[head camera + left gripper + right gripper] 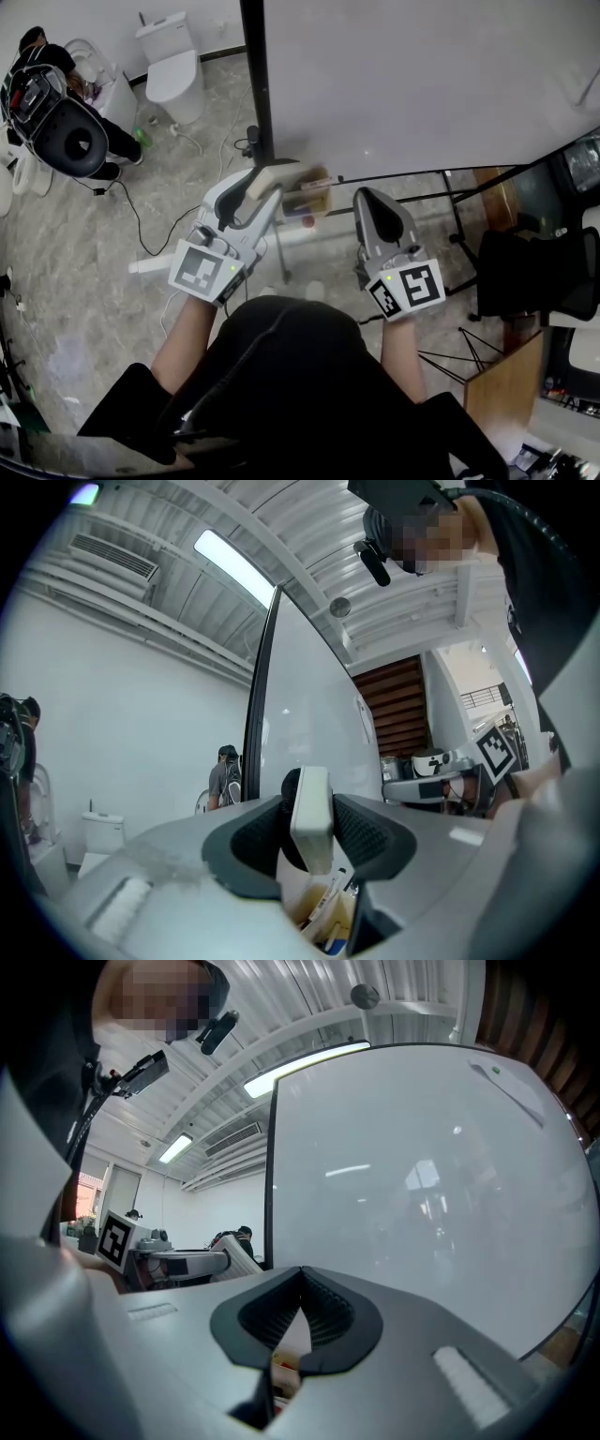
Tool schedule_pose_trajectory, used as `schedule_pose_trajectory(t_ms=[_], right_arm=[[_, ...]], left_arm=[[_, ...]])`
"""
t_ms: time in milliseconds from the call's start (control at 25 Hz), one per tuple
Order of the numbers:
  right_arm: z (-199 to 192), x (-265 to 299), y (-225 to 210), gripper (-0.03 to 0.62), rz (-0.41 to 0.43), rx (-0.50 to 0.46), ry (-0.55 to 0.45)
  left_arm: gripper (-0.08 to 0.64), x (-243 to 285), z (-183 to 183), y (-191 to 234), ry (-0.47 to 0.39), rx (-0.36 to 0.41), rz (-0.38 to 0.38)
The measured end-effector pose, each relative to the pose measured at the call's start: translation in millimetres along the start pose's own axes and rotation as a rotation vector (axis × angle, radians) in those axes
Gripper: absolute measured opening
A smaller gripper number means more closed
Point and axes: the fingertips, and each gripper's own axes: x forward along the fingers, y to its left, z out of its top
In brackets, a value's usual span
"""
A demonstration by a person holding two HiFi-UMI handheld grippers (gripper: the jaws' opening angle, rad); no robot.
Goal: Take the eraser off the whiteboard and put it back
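- In front of the whiteboard (422, 84), on the left side, the left gripper (312, 844) was clenched on the eraser (311, 803). Both ribbed pads pressed on the pale block's broad faces.
- The eraser stood on edge between those jaws, its upper end poking out past the fingertips and its dark felt side turned to the left. From above it hung near the board's lower edge, beside the dark upright of the frame. It looked clear of the board face, though I could not be sure of the gap.
- By my reading the first half was done: the eraser was off the board and in hand. Putting it back on the board was left to do.
- Just below and beyond the eraser sat an open box (311, 199) of what looked like markers, close under the jaws.
- On the right, the right gripper (298, 1309) was closed, its pads meeting at the tips with nothing between them. It pointed at the board, well apart from the eraser, and seemed to have no part in the job at that point.
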Motion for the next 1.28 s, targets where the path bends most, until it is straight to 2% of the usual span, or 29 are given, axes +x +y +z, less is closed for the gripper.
schedule_pose_trajectory(t_ms=[720, 1040, 1280], right_arm=[[3, -20, 8, 0.009, -0.011, 0.006, 0.004], [-3, -24, 6, 0.009, -0.008, 0.007, 0.013], [-6, -25, 2, 0.009, -0.014, 0.009, 0.021]], left_arm=[[0.170, 2, -7, -23, 0.001, 0.017, -0.042], [0.170, 7, -25, -30, 0.046, 0.032, -0.060], [0.170, 11, -41, -34, 0.106, 0.058, -0.103]])
